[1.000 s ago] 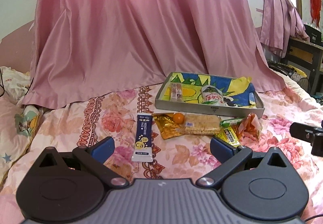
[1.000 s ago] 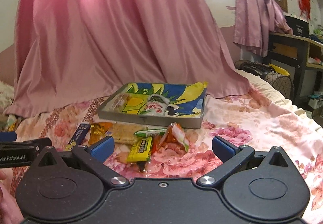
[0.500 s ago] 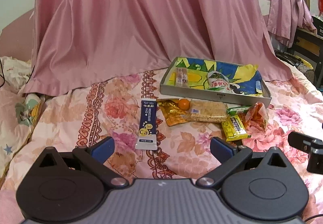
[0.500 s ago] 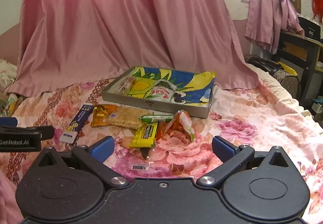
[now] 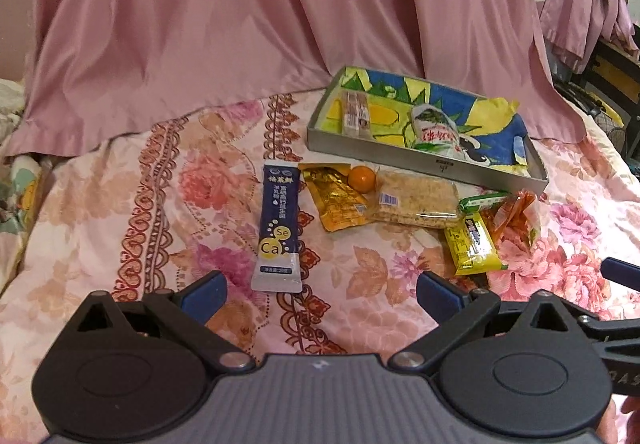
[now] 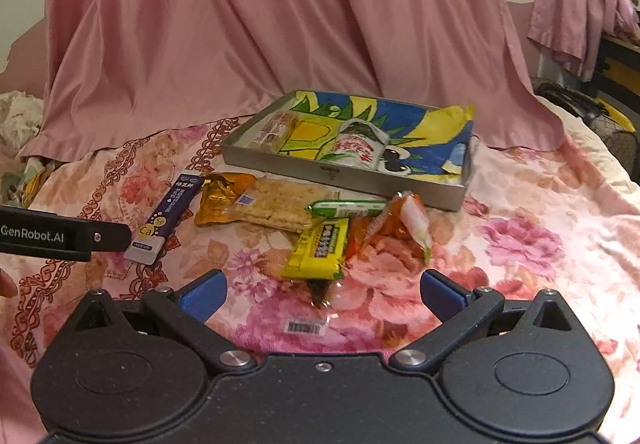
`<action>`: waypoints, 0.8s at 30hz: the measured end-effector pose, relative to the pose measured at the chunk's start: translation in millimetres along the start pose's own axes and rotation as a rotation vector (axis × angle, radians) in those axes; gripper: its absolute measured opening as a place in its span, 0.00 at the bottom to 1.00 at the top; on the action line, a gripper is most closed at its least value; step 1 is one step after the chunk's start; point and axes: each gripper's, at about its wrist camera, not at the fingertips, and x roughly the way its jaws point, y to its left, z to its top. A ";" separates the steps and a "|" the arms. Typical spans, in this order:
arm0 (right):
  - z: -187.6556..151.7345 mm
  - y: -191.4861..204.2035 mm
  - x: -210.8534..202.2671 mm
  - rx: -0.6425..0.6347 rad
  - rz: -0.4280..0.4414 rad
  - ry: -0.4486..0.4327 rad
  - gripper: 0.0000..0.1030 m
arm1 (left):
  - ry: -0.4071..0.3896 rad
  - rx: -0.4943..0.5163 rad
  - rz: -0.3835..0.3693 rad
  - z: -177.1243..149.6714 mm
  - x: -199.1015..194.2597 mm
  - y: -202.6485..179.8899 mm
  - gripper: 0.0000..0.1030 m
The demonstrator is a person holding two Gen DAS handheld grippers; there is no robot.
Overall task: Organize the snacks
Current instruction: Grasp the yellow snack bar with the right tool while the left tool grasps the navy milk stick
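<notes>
Left wrist view: left claw (image 5: 320,290) hanging released, empty, now tilting down nearer the bed (image 5: 100,212) vs. 1 s ago; navy sachet (image 5: 278,228) lying just ahead, likely next pick. Tray (image 5: 424,164) holding two packs.

Right wrist view: right claw (image 6: 322,290) released, closing in over yellow bar (image 6: 320,248); clear wrapper w/ barcode (image 6: 304,326) hard to read; orange fruit hidden.

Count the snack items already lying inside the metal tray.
2. A clear-wrapped bar lies at the left end of the tray, and a white packet with red print lies near its middle. The crumpled liner might hide more.
</notes>
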 end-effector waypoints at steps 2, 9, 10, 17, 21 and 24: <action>1.6 3.6 7.2 -0.017 0.005 -0.014 0.99 | 0.007 0.006 0.002 4.4 7.0 0.6 1.00; 9.4 16.7 44.5 -0.073 0.029 -0.033 0.99 | 0.048 0.040 0.012 24.0 38.1 8.7 1.00; 10.3 17.7 50.7 -0.069 0.033 -0.032 0.99 | 0.057 0.040 0.007 26.8 44.3 11.4 1.00; 12.1 20.1 94.9 -0.029 0.017 0.003 0.98 | 0.100 0.046 0.044 38.2 86.6 21.6 1.00; 10.5 20.0 112.0 -0.007 -0.001 0.022 0.97 | 0.109 0.049 0.050 42.2 102.3 24.5 0.99; 8.4 20.6 124.3 0.001 -0.024 0.051 0.95 | 0.130 0.042 0.054 42.3 112.7 26.4 0.99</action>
